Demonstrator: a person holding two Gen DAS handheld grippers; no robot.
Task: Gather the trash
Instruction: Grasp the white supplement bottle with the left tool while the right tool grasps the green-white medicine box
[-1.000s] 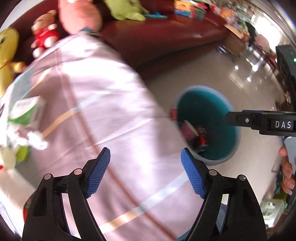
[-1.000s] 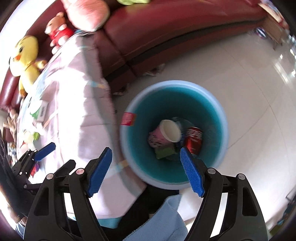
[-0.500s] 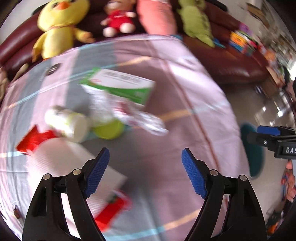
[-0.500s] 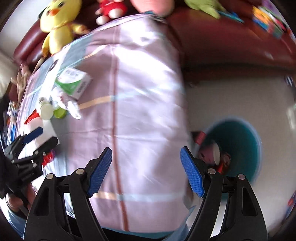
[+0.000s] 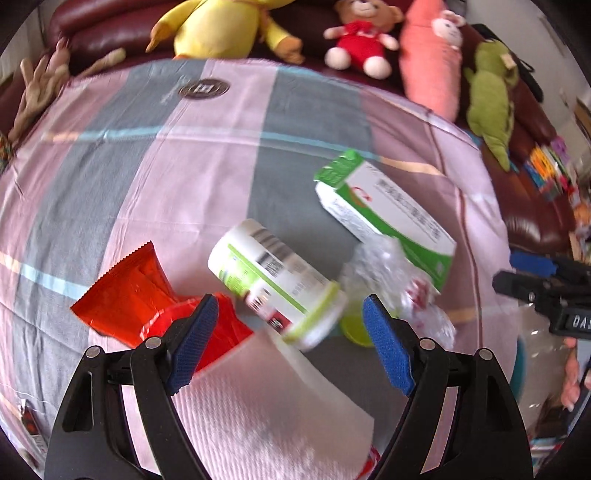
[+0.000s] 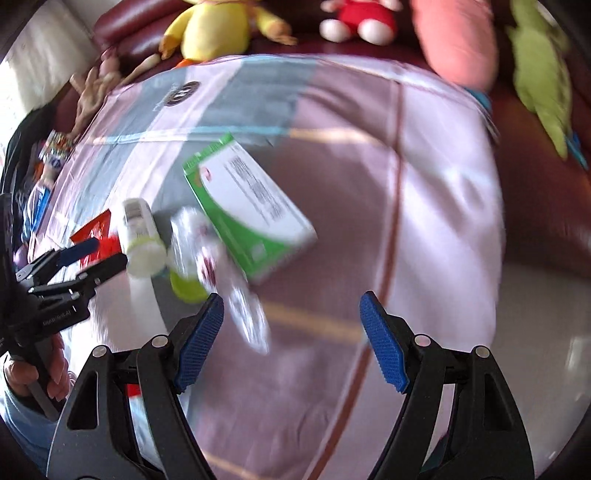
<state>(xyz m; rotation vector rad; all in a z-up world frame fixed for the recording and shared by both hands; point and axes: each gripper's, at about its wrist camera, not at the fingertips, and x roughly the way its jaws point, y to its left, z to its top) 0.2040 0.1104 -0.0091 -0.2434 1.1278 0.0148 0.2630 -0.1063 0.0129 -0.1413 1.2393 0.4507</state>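
Striped tablecloth (image 5: 192, 177) before maroon sofa (image 5: 110, 33)

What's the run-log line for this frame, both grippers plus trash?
left gripper: open, empty, over white bottle | right gripper: open, empty | green box, red wrapper, crushed clear bottle: on tablecloth

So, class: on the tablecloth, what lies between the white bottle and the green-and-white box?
A crushed clear plastic bottle lies between the white bottle and the green-and-white box, with a lime-green lid just below; both wrist views show it.
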